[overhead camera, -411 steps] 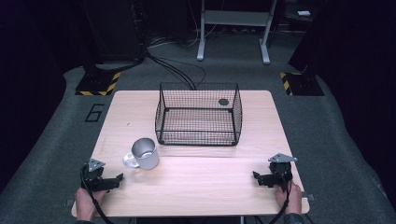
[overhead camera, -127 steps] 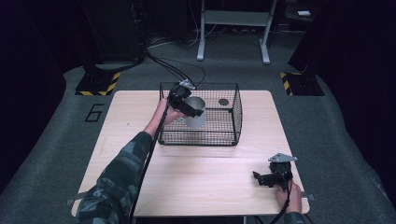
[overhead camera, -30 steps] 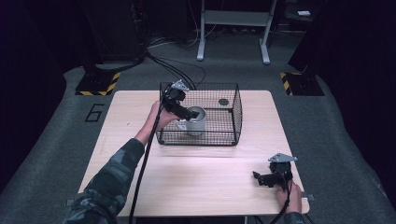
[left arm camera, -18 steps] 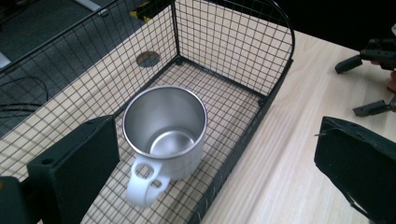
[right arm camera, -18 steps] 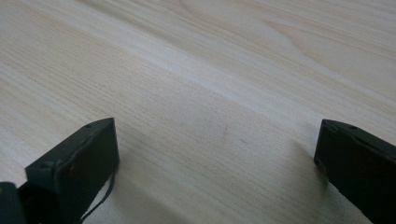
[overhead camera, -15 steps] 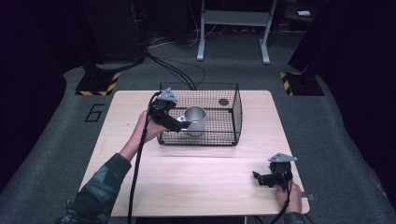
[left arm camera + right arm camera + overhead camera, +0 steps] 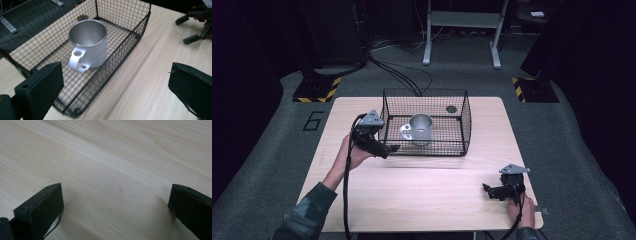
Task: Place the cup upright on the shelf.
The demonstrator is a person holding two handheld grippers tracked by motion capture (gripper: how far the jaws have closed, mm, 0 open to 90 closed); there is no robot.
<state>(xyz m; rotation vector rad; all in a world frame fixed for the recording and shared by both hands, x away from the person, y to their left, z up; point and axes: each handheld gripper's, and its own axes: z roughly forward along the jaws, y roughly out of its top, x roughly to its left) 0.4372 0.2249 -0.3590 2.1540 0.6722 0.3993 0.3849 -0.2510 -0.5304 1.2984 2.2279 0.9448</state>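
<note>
Left gripper (image 7: 384,148) raised, right gripper (image 7: 490,191) low, both fingers apart.

one metal mug (image 7: 420,128), one wire basket (image 7: 462,131), two claws

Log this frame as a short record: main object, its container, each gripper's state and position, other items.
main object: metal mug, upright, handle toward the left gripper
container: black wire basket, mug stands inside
left gripper: open, empty, just outside the basket's left near corner
right gripper: open, empty, low at the table's near right
other: small dark disc in the basket's far right corner
</note>
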